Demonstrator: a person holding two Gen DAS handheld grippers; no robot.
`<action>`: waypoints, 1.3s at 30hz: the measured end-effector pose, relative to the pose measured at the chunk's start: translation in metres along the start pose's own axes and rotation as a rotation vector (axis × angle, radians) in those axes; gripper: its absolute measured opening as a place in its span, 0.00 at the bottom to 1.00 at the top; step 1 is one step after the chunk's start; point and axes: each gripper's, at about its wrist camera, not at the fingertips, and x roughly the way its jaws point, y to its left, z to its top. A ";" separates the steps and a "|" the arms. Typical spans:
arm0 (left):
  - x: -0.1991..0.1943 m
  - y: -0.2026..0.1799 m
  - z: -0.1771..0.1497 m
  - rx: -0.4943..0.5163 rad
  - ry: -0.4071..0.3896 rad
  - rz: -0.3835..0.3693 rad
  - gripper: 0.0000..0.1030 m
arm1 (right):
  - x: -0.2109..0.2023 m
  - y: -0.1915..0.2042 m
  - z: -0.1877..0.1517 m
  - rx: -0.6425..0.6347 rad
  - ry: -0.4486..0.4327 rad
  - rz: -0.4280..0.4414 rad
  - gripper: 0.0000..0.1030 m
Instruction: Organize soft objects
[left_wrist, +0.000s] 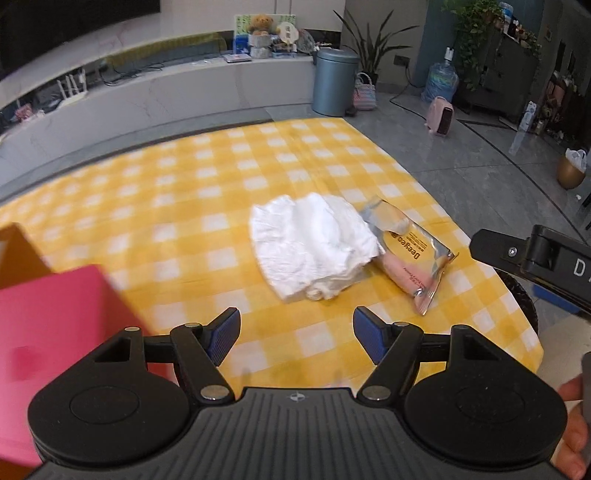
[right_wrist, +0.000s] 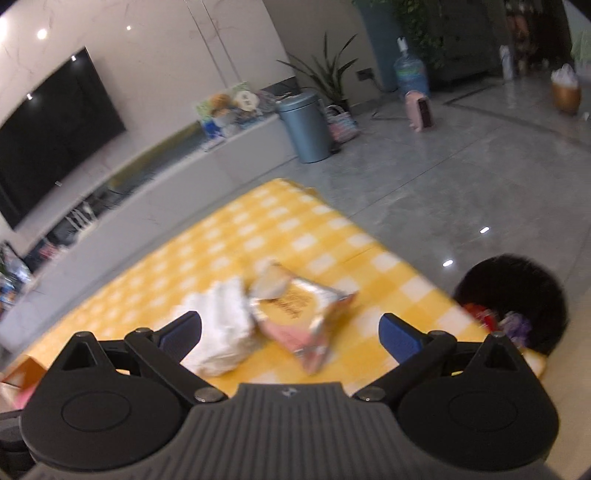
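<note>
Tissues, a soft white wad, lie mid-surface on the yellow checked cloth, touching the opened wipes packet that they seem pulled from. We hold both tools above and short of them: the left gripper with fingers apart and empty, the right gripper likewise spread wide, framing wad and packet. A pink box waits at our left, probably the destination for them.
</note>
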 end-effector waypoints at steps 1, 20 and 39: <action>0.009 -0.003 0.000 0.013 -0.004 -0.004 0.80 | 0.006 -0.002 0.001 -0.028 0.006 -0.041 0.97; 0.085 -0.034 0.000 0.232 -0.104 0.119 0.36 | 0.089 0.008 -0.001 -0.452 0.040 -0.048 0.97; -0.081 0.015 0.001 0.139 -0.204 0.106 0.22 | 0.088 -0.006 0.016 -0.235 0.086 0.152 0.42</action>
